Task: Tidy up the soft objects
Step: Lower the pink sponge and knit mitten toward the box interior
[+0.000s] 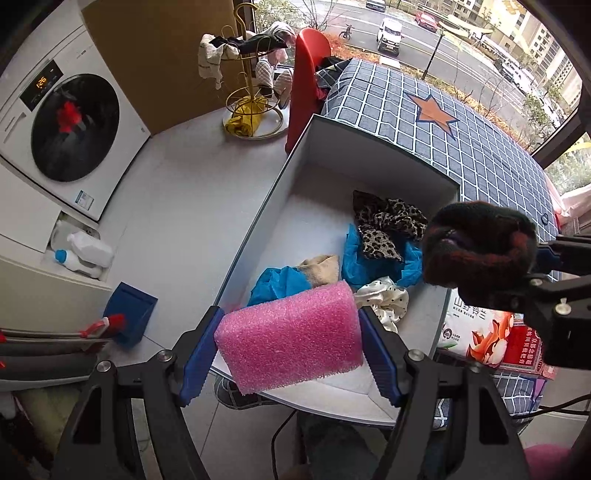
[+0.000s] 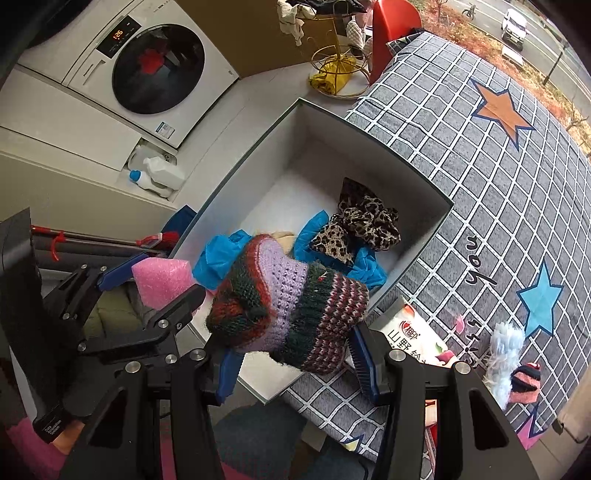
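Box (image 1: 258,229) holds several cloths | our left gripper (image 1: 288,354) clamps pink foam (image 1: 291,339), right gripper (image 2: 295,365) grasps knitted item (image 2: 291,314) | fluffy pieces (image 2: 506,358), perhaps more, remain outside.

Home laundry nook or enclosed balcony. A front-load washing machine (image 1: 70,129) stood at the left with its display lit, detergent bottles (image 1: 83,251) tucked in a recess beside it. A gold wire rack (image 1: 251,85) held draped clothes. A checked quilt (image 1: 461,122) with stars covered a surface by the window (image 1: 461,33), which looked down on a street with cars.
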